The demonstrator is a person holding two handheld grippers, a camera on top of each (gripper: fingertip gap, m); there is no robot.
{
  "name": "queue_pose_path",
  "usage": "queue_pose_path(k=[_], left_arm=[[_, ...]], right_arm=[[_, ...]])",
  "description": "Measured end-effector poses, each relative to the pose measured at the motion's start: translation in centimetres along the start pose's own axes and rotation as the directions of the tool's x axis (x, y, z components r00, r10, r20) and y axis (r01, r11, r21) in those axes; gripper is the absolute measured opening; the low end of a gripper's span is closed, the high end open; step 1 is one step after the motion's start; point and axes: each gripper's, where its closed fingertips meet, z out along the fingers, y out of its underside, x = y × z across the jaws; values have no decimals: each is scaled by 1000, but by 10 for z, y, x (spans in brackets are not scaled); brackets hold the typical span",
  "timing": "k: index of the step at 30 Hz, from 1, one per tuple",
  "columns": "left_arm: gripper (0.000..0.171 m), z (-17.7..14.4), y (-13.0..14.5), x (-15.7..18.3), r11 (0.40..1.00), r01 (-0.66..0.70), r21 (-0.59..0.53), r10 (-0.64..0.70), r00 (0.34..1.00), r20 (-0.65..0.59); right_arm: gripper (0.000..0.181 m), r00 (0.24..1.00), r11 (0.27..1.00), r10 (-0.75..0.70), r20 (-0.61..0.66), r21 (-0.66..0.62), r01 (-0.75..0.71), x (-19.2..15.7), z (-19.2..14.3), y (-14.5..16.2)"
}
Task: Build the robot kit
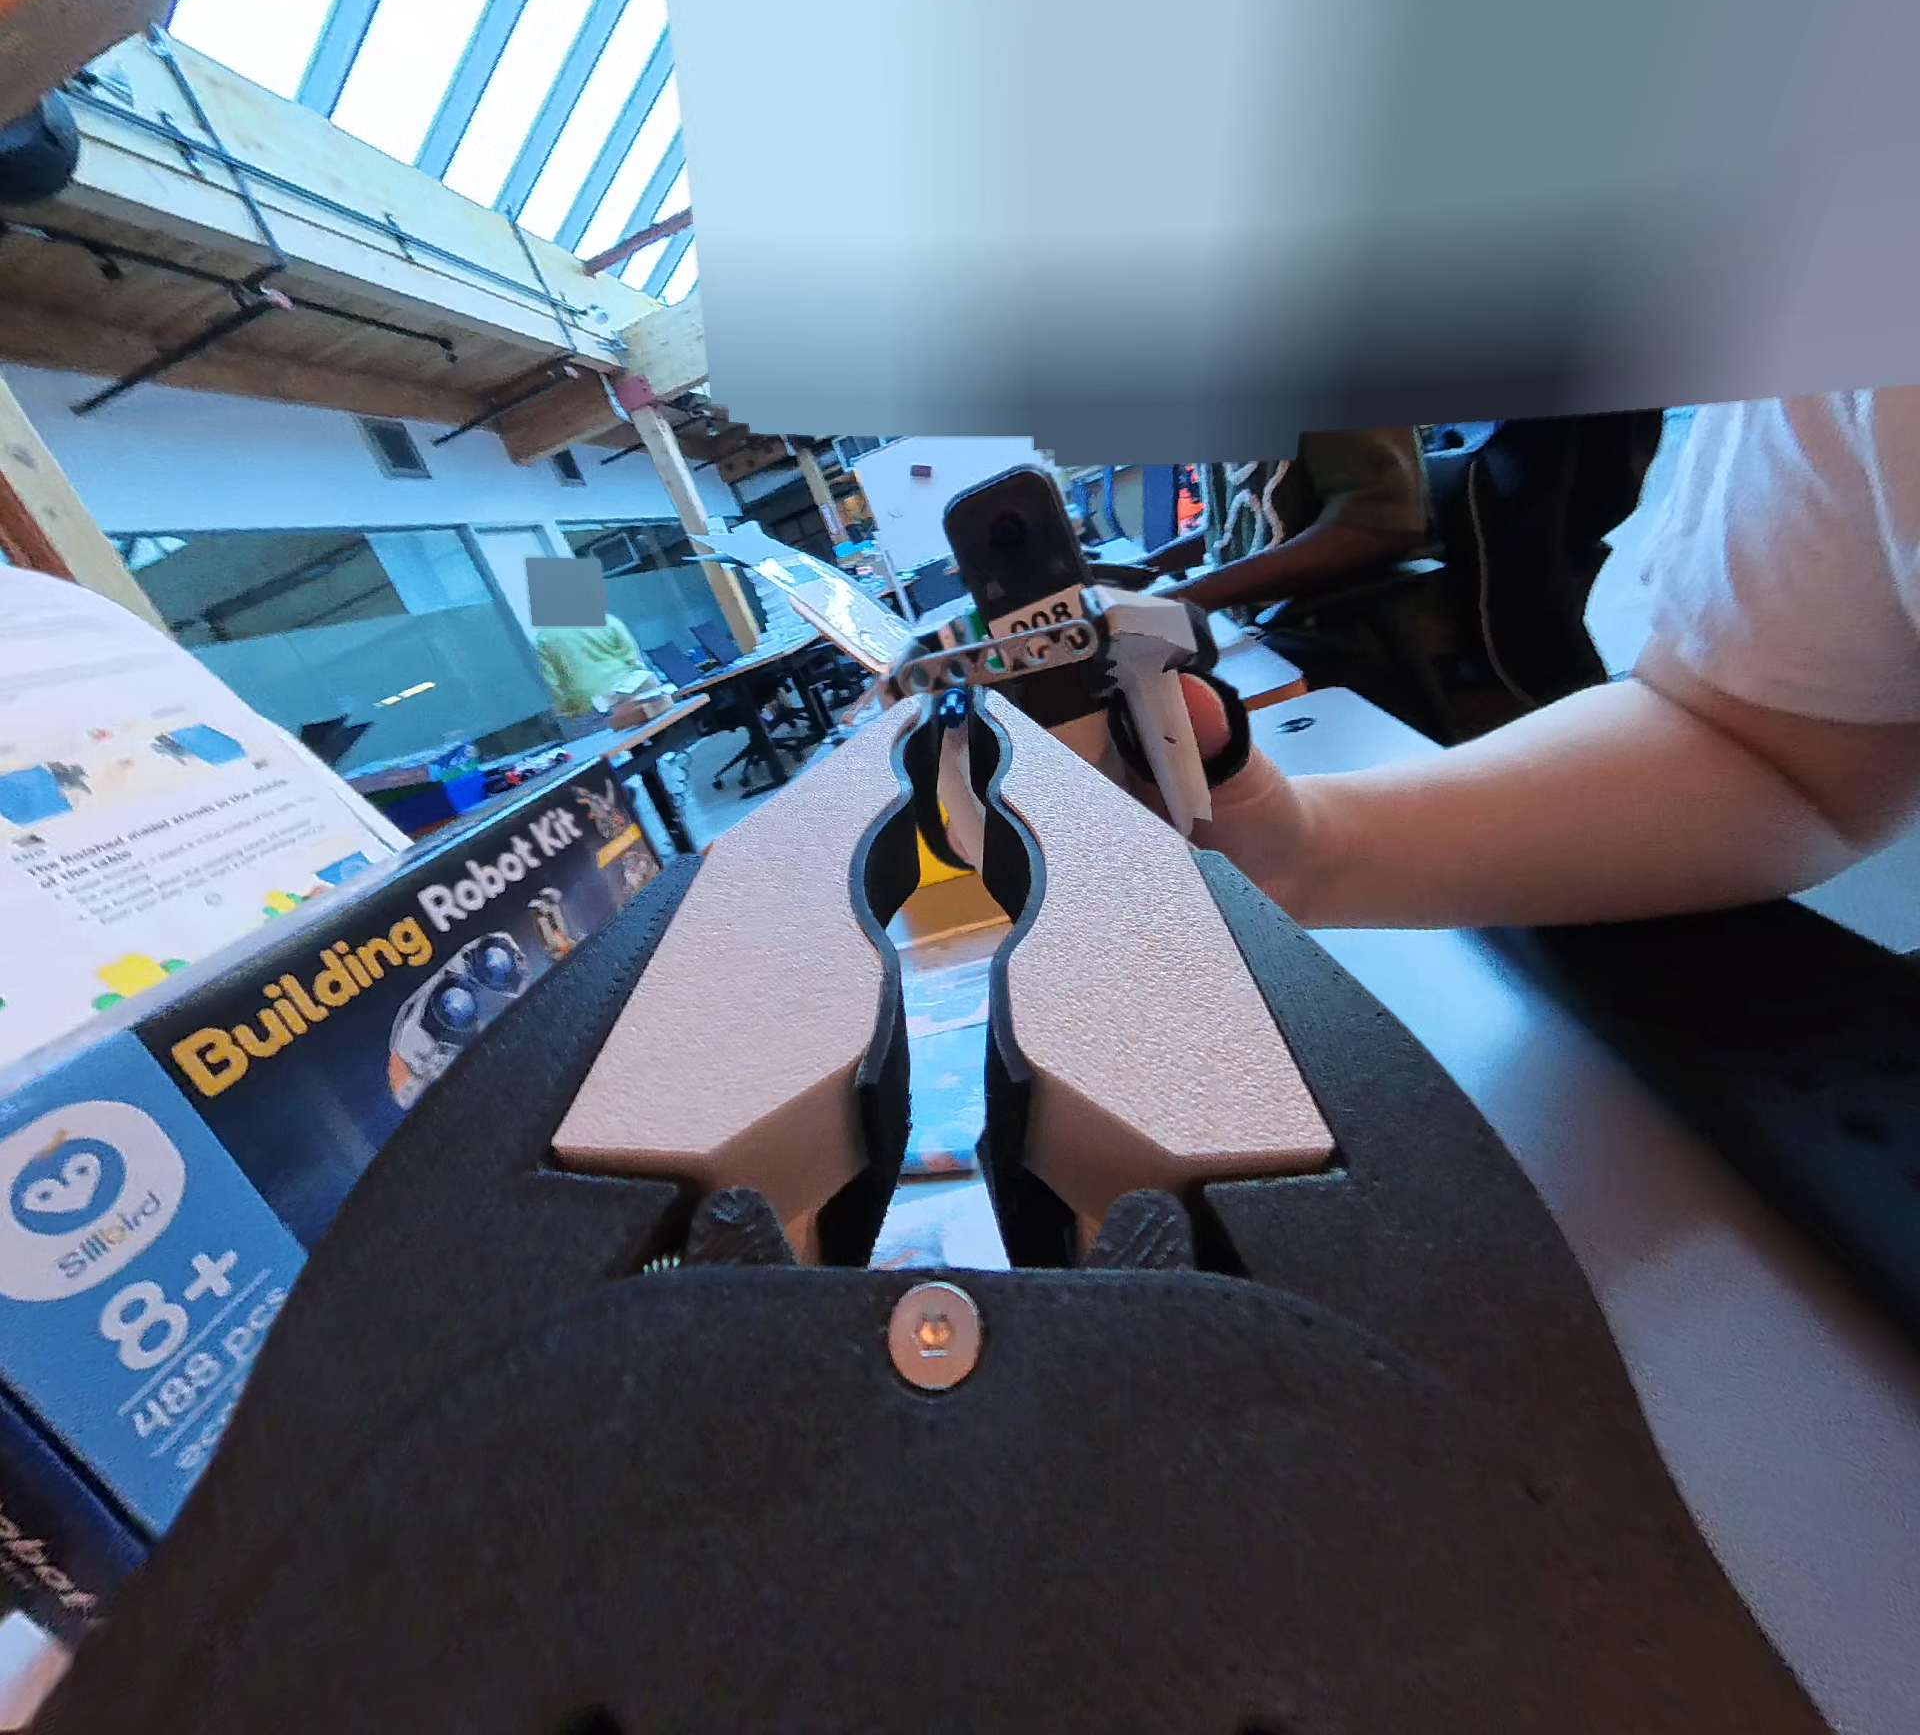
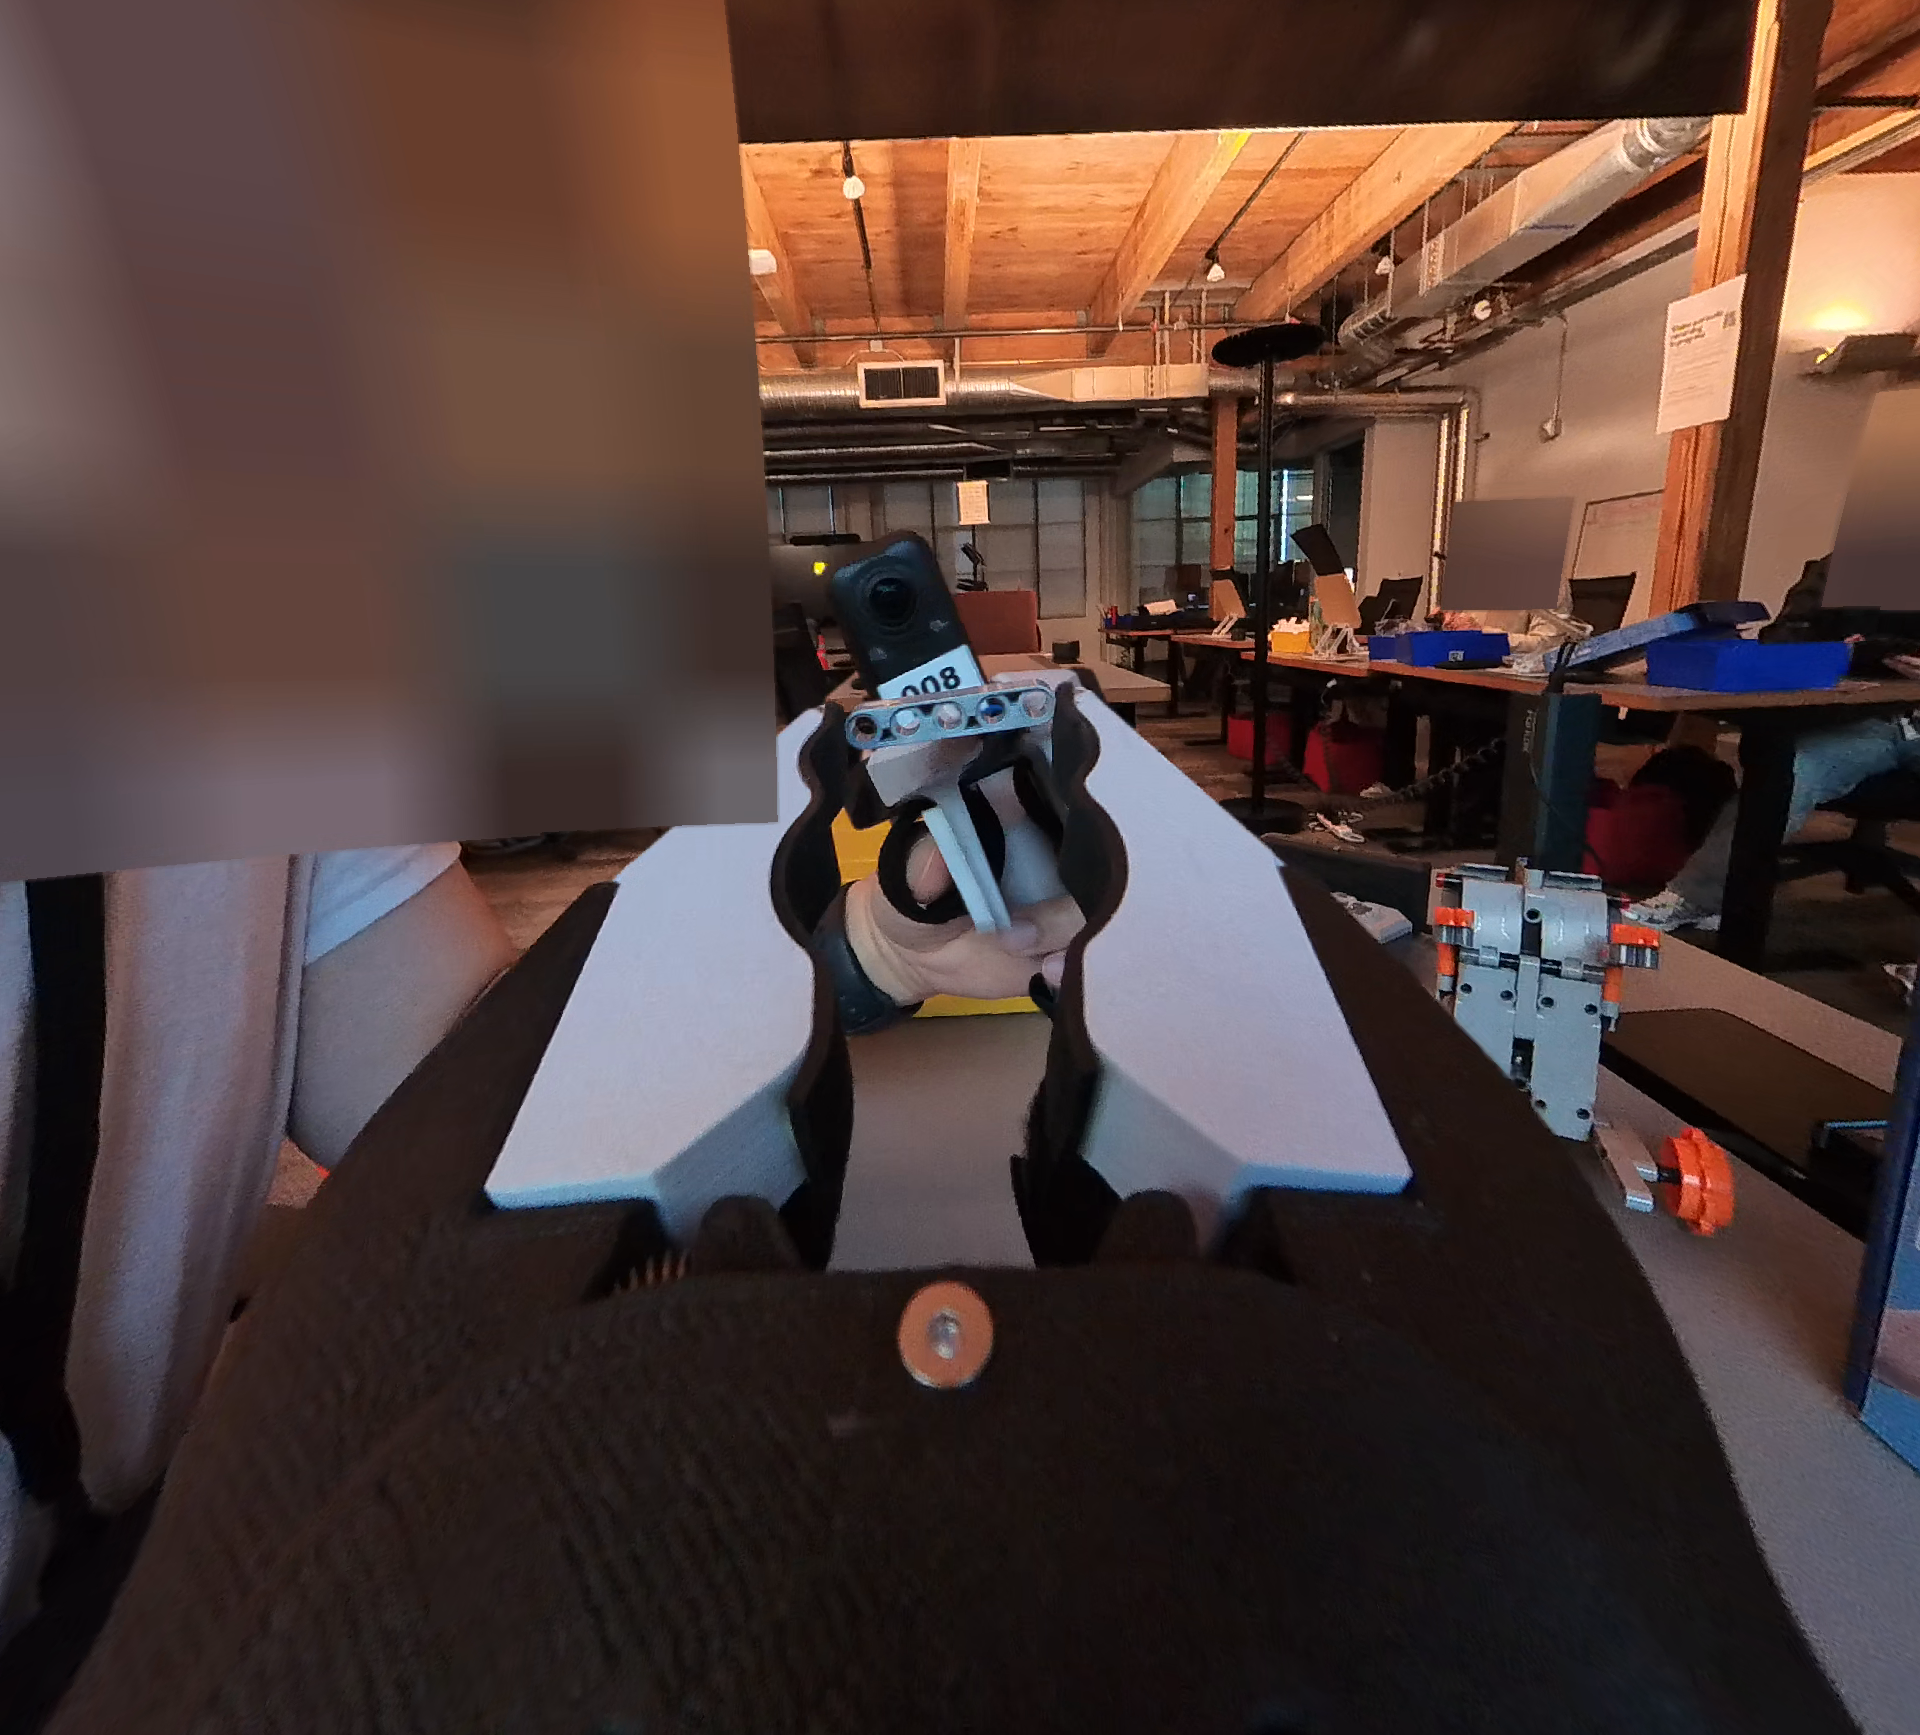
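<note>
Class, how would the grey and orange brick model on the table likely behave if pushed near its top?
The brick model stands tall on a narrow base, so it would probably tip, not slide. Being clipped-together pieces, it may shed parts falling.

Bright skylight (image 1: 436,2) glare washes the left view; the right is dim, warm, edges fisheye-bent.

The 2 grippers face each other above the surface (image 2: 1714,1290), a holed beam (image 2: 951,715) between their tips. A boxed kit (image 1: 312,1041) lies left of the left gripper (image 1: 951,709); a small built model (image 2: 1538,989) stands right of the right gripper (image 2: 951,729).
</note>
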Motion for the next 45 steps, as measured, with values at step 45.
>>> queue_pose_path(k=[45], left_arm=[[2,-4,8,3,990,133,-41,-135,990,-36]], right_arm=[[37,992,991,-121,-21,-64,119,1,0,14]])
